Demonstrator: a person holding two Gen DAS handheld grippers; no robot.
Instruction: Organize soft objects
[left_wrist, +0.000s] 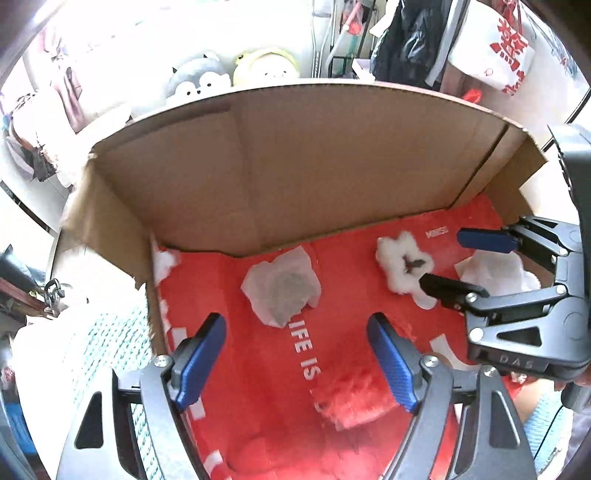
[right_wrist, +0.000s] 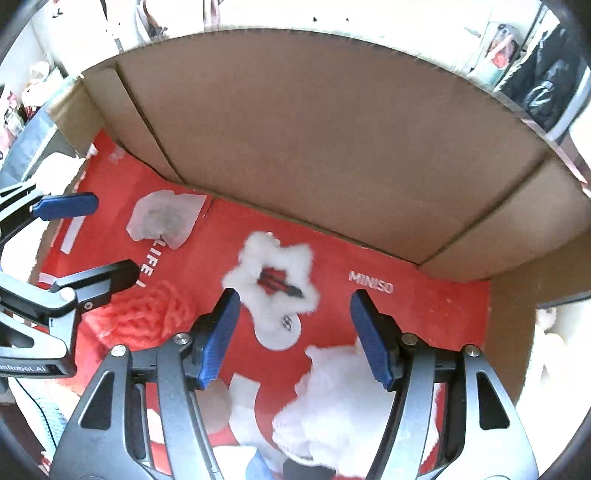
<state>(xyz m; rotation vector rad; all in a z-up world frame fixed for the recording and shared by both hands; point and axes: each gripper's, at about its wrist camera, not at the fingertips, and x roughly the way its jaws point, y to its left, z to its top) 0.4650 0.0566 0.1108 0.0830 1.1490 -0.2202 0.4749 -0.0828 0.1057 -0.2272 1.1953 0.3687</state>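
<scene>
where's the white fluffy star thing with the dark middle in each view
Left wrist: fluffy star right of centre, beside the right tool's black fingertip.
Right wrist: fluffy star at centre, ahead of that tool's blue pads.
Shared landmark: the greyish tissue on the red bag.

— What carried everything?
— A cardboard box (left_wrist: 280, 166), its floor lined with a red MINISO bag (right_wrist: 424, 306).
— And on the bag?
— A grey-stained tissue (left_wrist: 282, 291), a white fluffy tuft (left_wrist: 400, 264) and red yarn (right_wrist: 147, 317).
</scene>
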